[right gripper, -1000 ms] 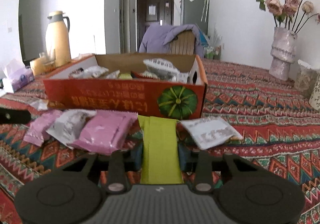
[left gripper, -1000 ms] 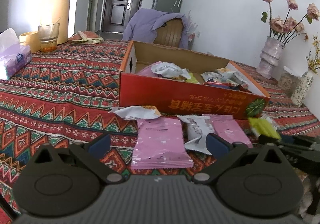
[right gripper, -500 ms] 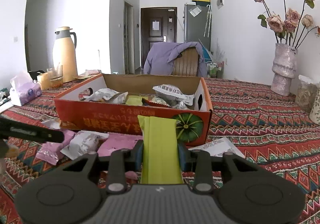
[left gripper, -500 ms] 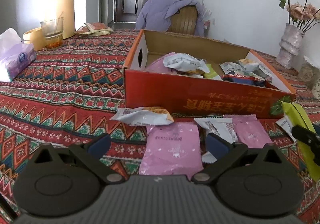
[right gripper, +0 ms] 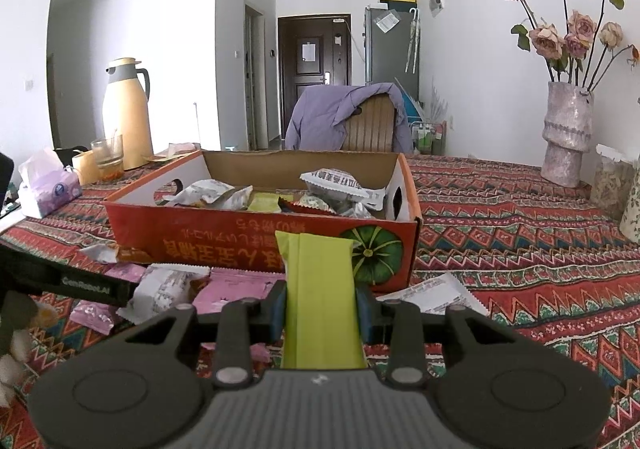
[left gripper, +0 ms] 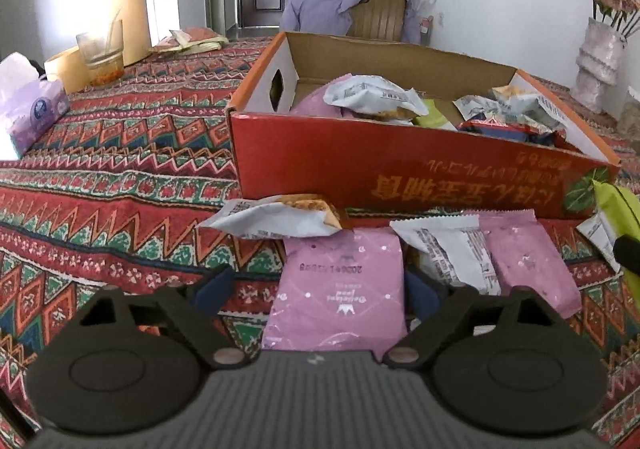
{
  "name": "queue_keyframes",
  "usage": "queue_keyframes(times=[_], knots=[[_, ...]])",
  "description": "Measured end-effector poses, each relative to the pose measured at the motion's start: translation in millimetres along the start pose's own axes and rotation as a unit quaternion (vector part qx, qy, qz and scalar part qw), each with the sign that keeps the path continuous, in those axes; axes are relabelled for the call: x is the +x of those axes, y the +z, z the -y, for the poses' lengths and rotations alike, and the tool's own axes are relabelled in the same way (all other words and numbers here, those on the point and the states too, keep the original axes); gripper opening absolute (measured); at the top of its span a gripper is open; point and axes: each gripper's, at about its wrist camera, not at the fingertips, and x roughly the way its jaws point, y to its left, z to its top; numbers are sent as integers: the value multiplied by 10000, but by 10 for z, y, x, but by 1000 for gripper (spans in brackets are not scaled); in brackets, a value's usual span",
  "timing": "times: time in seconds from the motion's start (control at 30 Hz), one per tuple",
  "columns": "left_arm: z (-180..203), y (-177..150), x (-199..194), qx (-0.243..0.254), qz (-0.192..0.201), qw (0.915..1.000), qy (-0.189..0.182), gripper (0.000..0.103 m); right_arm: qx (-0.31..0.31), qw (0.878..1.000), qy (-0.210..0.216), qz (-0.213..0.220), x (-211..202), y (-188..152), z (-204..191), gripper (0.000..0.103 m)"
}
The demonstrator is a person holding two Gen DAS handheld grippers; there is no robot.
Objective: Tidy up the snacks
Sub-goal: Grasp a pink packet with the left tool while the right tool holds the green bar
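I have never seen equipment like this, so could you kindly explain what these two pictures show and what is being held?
No robot here: a person holds a two-finger gripper in each hand, and each picture comes from a camera on one gripper, looking along its fingers. In the right view, the right gripper is shut on a green snack packet. In the left view, the left gripper is closing around a pink packet lying on the patterned tablecloth, not yet pressing it. More packets lie beside it, in front of a red cardboard box already holding snacks. A tissue pack sits farther left.
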Motion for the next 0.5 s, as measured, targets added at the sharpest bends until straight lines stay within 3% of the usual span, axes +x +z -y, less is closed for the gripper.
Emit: queue_keyframes(times=[0.13, 0.27, 0.5], knots=[[54, -33, -7, 148, 44, 9999, 55, 87, 0, 10000, 34, -23, 7, -12, -10, 34], [73, -39, -55, 208, 134, 9996, -135, 63, 3, 10000, 43, -35, 3, -23, -16, 34], [70, -99, -122, 265, 205, 9992, -214, 63, -6, 10000, 94, -29, -13, -27, -32, 34]])
